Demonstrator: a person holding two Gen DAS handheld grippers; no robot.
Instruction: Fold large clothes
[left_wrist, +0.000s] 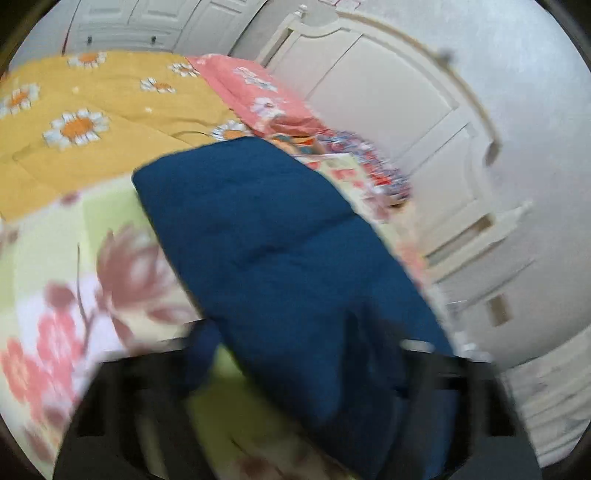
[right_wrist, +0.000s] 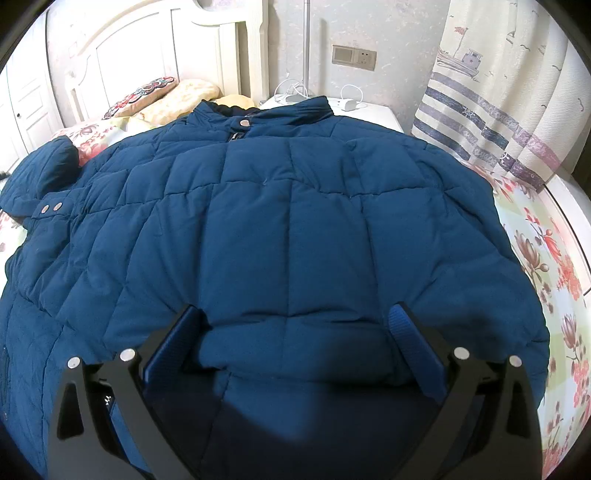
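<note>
Jacket: dark blue quilted puffer, lying front up across the bed, collar toward the headboard end, hem toward the right wrist camera.
Jacket closure: collar fastened with a snap; zipper runs down from just below it.
Jacket sleeve: the sleeve at the left edge of the right wrist view is bent back onto the jacket's side; two metal snaps show on its cuff tab.
Jacket in left wrist view: a long blue quilted stretch runs diagonally from mid-frame down to the gripper; picture heavily motion-blurred.
Right gripper: jaws spread wide, one blue pad at each side of a quilted fold near the hem; pads look close to the fabric, but no pinch is visible, so I read it as released.
Left gripper: fingers smeared by blur; blue fabric lies between them, whether clamped or loose I cannot tell.
Bed sheet: pale green and cream with pink flowers, under the jacket.
Quilt: yellow with daisies, beyond the jacket in the left wrist view.
Pillows: patterned, near the white headboard.
Nightstand: white, behind the collar, with a white charger and cables on it.
Curtain: striped nautical print, at the right.
</note>
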